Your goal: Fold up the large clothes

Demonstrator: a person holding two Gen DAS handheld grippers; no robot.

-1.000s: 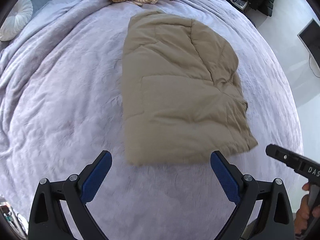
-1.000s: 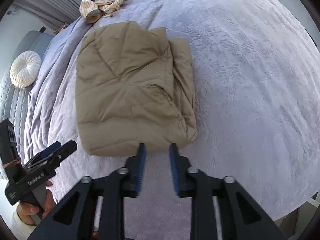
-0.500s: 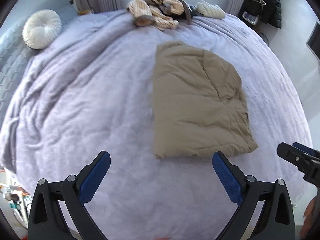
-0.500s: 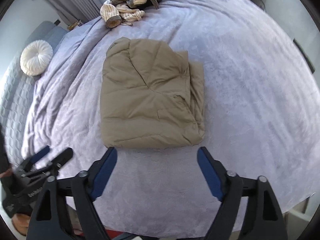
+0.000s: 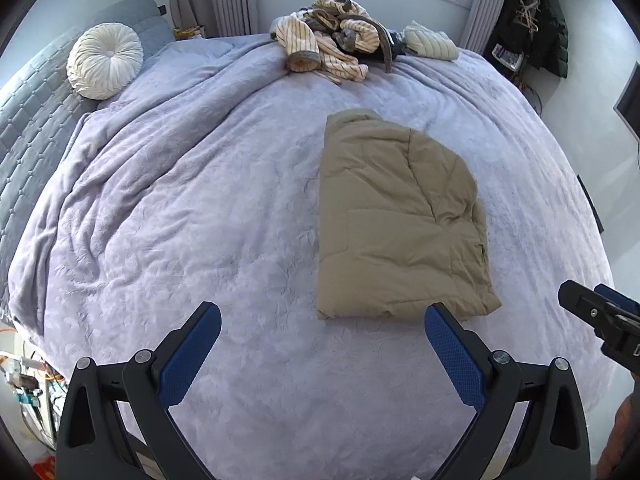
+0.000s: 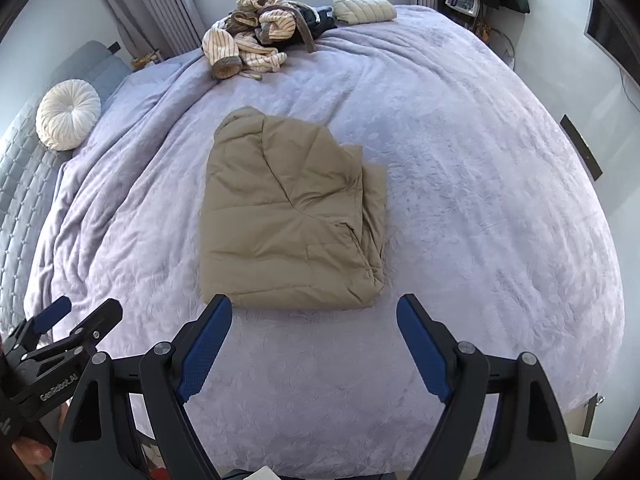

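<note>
Tan padded jacket (image 5: 396, 216) lay folded in squarish bundle on lilac bed cover (image 5: 200, 200), right of centre. Left tongs (image 5: 322, 318) gaped wide, empty, above cover. Right tongs (image 6: 314, 312) stood apart after just opening, nothing between. Heap of striped clothes (image 6: 252, 36) at far edge; dark garment possibly underneath.

You had the tan quilted jacket (image 5: 396, 220) lying folded into a compact, roughly rectangular bundle on the lavender bedspread (image 5: 200, 200), near the middle of the bed. Its near edge was a straight fold; its right side showed stacked layers, and its far end tapered to a rounded corner.
</note>
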